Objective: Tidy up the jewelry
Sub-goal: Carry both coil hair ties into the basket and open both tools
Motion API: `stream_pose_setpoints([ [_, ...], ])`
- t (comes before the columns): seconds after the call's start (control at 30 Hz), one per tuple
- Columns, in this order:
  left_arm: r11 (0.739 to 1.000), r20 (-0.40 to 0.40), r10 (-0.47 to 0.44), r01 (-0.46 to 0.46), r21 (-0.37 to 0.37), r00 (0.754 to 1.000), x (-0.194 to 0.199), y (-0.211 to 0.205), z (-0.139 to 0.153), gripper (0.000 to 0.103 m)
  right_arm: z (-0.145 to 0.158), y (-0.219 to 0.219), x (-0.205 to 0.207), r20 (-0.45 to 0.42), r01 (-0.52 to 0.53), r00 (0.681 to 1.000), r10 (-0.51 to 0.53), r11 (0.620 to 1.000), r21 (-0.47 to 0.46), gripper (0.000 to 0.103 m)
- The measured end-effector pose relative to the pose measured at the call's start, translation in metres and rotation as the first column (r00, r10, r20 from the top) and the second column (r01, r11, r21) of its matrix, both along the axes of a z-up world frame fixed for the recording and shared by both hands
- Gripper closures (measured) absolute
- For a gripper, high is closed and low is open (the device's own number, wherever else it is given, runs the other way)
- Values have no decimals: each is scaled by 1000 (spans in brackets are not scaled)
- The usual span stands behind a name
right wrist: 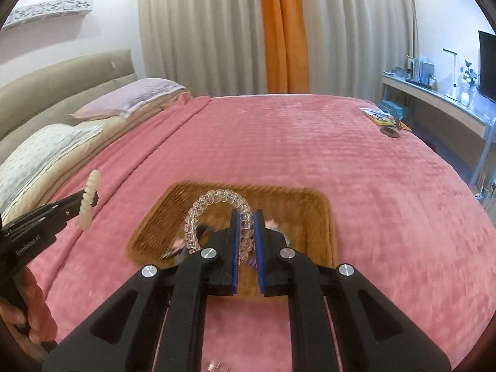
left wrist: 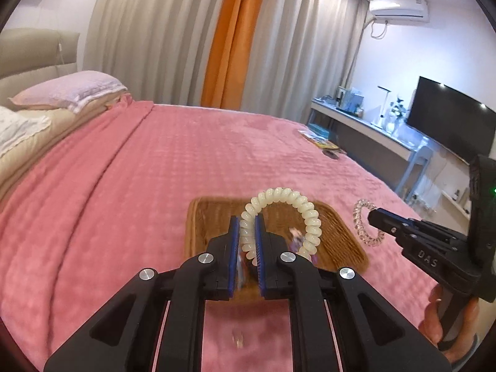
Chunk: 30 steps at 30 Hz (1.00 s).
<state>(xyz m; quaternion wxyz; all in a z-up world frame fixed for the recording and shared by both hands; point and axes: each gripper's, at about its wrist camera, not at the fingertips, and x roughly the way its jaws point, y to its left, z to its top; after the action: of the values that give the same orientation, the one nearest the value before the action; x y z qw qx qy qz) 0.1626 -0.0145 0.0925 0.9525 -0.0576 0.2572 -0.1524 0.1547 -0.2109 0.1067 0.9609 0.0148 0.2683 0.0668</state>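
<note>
- Gripping hard, the left gripper has its blue pads pinched on the white coil bracelet, which arches up out of the jaws above the wicker tray.
- Over on the other side, the right gripper is clamped the same way on the clear coil bracelet, also held aloft over the tray.
- Both pieces look like springy spiral coils: one milky and opaque, one glassy and see-through, each keeping a neat loop.
- Down in the tray, small purple and pink items already sit, blurred, so I can't say what they are.
- Judging progress: some jewelry is sorted, two bracelets are lifted but not yet set down.
- One small clear object lies on the pink bedspread near the grippers, apparently left to collect.
</note>
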Motion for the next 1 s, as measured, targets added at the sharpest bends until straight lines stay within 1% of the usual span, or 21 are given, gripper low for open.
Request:
stream_pose_setpoints([
  [0.07,999,4,24,-24,31,1000,17,-11,-4,95,-1,0,21,-18,14,1000,-14,999,-29,96],
  [0.13,999,-8,25,-25,34,1000,34,-19,-8,95,-4,4,35,-32,22,999,-24,998,-65,96],
  [0.2,998,-20,32,-31,51,999,49,-29,-15,95,-11,7,55,-66,16,998,-21,997,-77,96],
  [0.37,994,-60,32,-25,110,998,74,-42,-43,95,-38,11,89,-147,-9,989,-6,995,-101,96],
  [0.47,990,-85,35,-23,138,996,88,-45,-60,94,-51,15,103,-162,-8,987,-17,988,-152,96],
  [0.57,987,-121,36,-17,157,992,98,-45,-74,94,-68,13,119,-220,-26,976,-5,990,-138,96],
  [0.67,988,-159,30,-5,154,987,103,-43,-85,94,-85,13,129,-288,-45,958,0,988,-149,96],
  [0.73,989,-177,19,7,145,984,105,-42,-89,94,-92,13,132,-305,-47,952,-3,986,-158,96],
  [0.8,991,-185,0,26,134,983,105,-41,-91,93,-94,10,131,-315,-47,949,-1,988,-144,95],
  [0.83,991,-185,-6,30,129,983,104,-40,-90,90,-94,8,130,-322,-49,947,5,990,-129,95],
  [0.87,992,-186,-11,34,124,983,102,-40,-89,77,-94,6,129,-332,-50,943,12,993,-108,94],
  [0.9,993,-178,-16,37,115,984,98,-37,-86,68,-93,4,129,-338,-49,941,15,994,-94,92],
  [0.93,993,-170,-13,33,115,985,95,-38,-83,66,-91,2,126,-342,-44,940,14,996,-80,91],
  [1.0,995,-154,-18,34,97,988,88,-33,-71,65,-84,-1,117,-333,-39,943,9,996,-83,90],
])
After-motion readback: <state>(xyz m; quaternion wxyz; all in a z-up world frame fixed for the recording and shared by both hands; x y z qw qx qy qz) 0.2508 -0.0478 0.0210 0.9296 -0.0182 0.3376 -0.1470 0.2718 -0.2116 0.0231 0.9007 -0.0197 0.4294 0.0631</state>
